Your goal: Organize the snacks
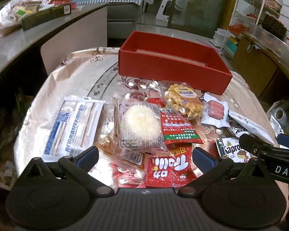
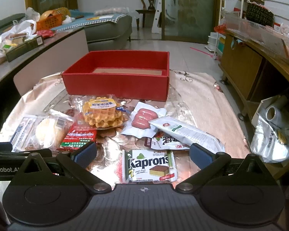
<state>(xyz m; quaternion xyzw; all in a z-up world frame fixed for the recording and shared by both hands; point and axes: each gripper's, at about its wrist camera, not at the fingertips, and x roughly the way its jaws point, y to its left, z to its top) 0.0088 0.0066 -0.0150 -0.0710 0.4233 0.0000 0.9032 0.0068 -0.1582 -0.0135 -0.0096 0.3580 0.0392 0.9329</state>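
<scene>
Snack packets lie heaped at the table's [image 2: 212, 104] near edge, in front of an open red box [image 2: 117, 84]. Left gripper [image 1: 144, 156] hovers spread wide above a Trolli bag [image 1: 168, 170]; right gripper [image 2: 142, 153] gapes over a Kaprons wafer [image 2: 150, 165].

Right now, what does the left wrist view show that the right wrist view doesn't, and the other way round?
Only the left wrist view shows the red Trolli packet between the open left gripper.

Only the right wrist view shows the whole Kaprons wafer pack between the open right gripper, plus the silver bag at the table's right edge.

Both show the red box, the waffle pack and the sausage pack.
</scene>
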